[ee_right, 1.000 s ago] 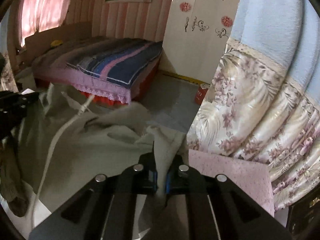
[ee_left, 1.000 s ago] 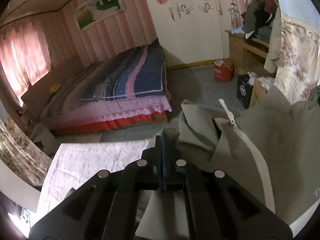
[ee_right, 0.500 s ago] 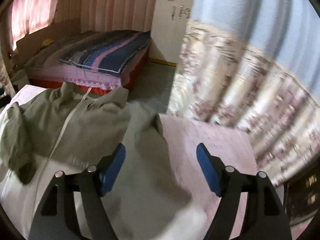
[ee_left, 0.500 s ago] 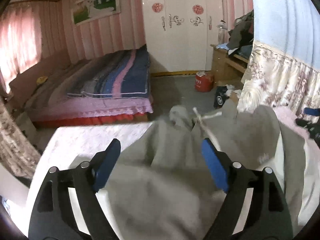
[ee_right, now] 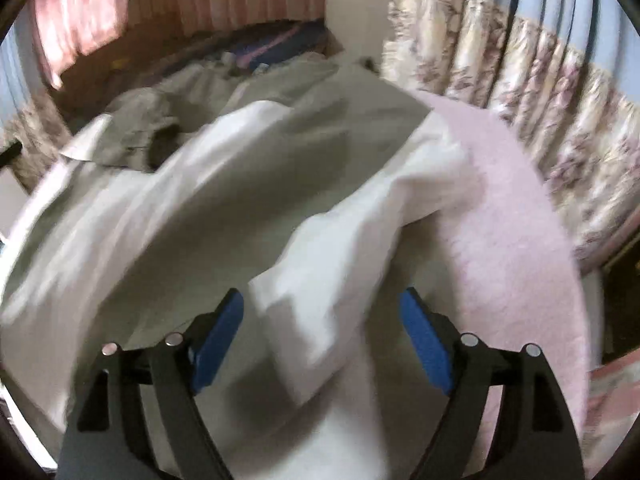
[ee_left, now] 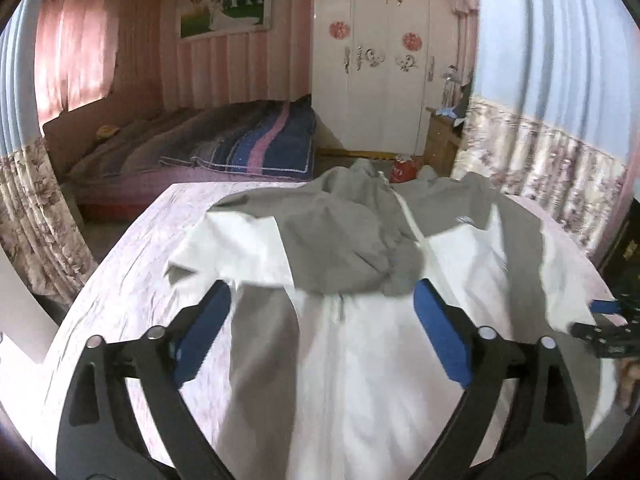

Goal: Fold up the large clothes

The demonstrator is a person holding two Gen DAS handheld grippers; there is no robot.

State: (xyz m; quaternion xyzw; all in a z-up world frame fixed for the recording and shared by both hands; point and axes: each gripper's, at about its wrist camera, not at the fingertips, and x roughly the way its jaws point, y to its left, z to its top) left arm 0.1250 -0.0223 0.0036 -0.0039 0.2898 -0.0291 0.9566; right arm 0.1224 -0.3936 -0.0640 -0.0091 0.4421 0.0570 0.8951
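Jacket (ee_left: pixel 360 264), grey and white with a front zip, lies spread on the pink-covered bench (ee_left: pixel 132 264) before us, both our left tongs (ee_left: pixel 320 316) and right tongs (ee_right: pixel 320 320) wide open and empty above it; soft, limp cloth, probably best pinched at hem or sleeve edges.

left hand-held gripper (ee_left: pixel 320 334) – jaws apart, empty | jacket (ee_left: pixel 360 280) – spread on pink table (ee_left: pixel 132 280)
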